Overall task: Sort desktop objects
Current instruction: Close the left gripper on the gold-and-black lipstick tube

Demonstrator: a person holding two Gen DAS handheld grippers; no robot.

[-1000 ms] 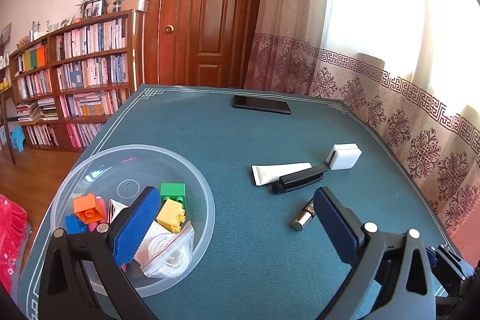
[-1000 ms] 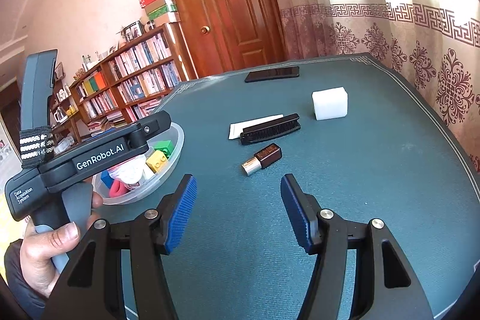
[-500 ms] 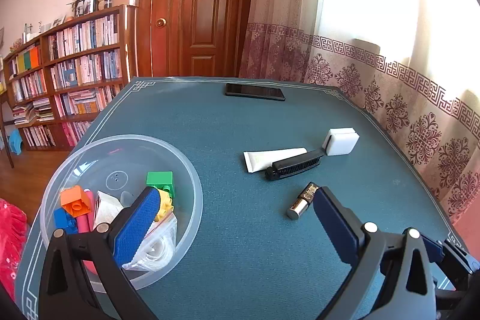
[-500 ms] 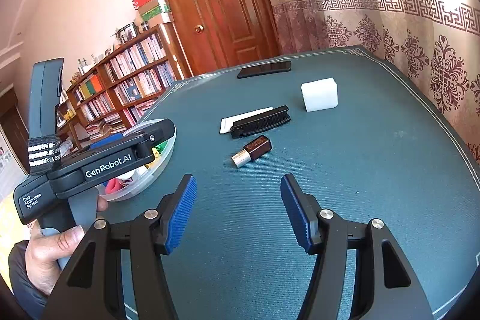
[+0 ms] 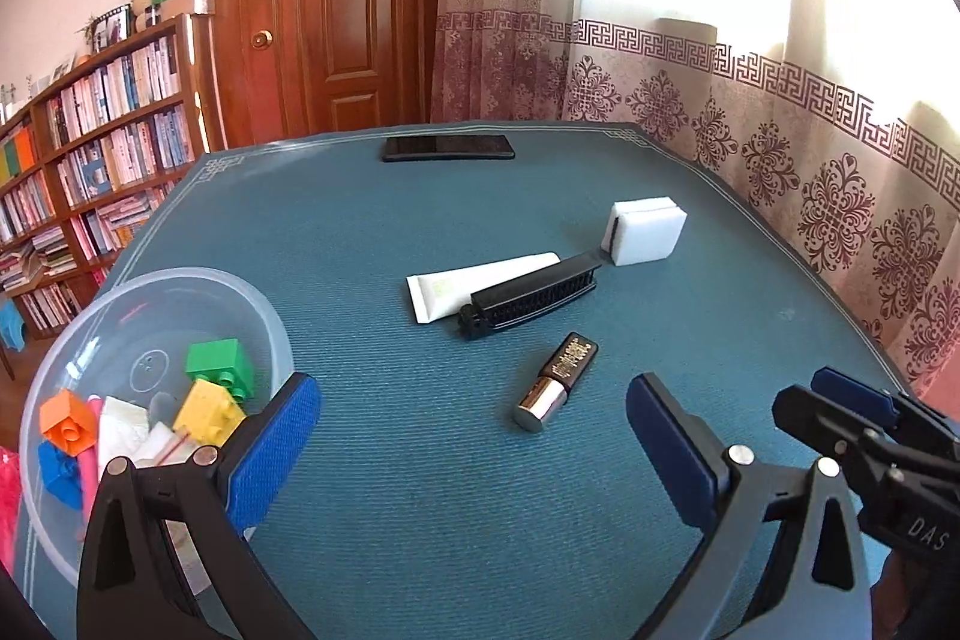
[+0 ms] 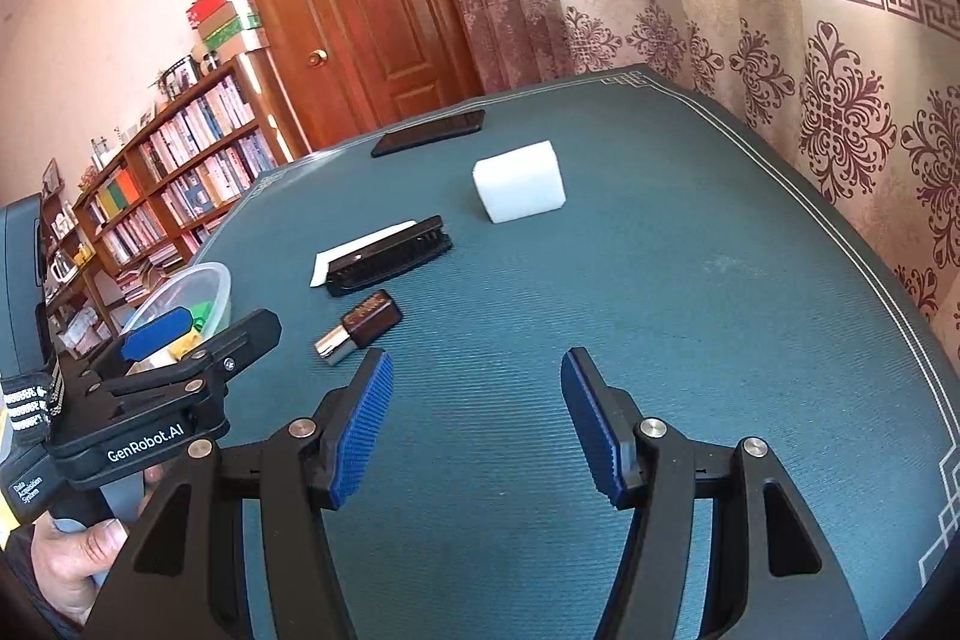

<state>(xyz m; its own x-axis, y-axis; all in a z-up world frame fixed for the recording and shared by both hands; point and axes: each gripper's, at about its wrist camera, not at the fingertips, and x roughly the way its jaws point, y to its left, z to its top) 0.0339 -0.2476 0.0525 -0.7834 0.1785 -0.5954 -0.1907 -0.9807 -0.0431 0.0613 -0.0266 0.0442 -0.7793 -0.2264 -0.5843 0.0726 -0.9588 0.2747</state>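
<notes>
Both tongs had drifted rightward. The left tongs (image 5: 468, 436) and right tongs (image 6: 477, 424) stood open, empty. The small brown-and-silver lipstick tube (image 5: 557, 381) lay on the green table (image 5: 360, 244), pointing diagonally away, nearer the left tongs.

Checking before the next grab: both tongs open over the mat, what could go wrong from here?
1. The lipstick lies on its side on the mat; a round tube may roll if the left tongs nudge it off-centre.
2. The black comb rests against the white tube and its far end meets the white sponge, so grabbing one may drag another.
3. The right tongs sit close by; they could collide.
</notes>
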